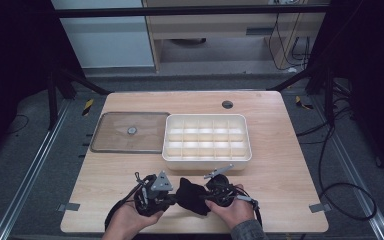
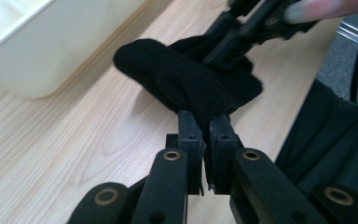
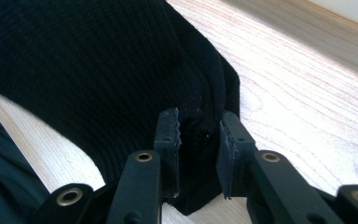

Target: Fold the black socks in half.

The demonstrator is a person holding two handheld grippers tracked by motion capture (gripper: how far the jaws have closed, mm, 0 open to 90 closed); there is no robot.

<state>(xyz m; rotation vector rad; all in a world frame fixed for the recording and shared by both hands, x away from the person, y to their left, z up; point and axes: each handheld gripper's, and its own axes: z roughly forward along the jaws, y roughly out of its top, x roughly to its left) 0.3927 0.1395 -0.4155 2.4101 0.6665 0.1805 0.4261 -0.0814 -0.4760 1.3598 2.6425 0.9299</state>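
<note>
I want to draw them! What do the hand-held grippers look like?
Each hand-held gripper, left and right, is black with two jaws, brass-coloured rivets, a grey three-cornered plate on top and a black cable trailing. The person's right arm wears a grey sleeve.

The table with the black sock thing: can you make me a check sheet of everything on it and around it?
Surface: light wooden table, with a dark round hole near its far edge.
Job's things: black knitted fabric piece, bunched, held between both tools near the front edge.
Clutter: cream plastic organiser box with empty compartments; clear flat lid lying left of it.
Grippers: left hand-held gripper shut on the fabric; right hand-held gripper clamps a thick fold of it.
Cables: black cables on the floor to the right.
Surroundings: grey floor, dark frame legs, yellow-black tape marks.
</note>
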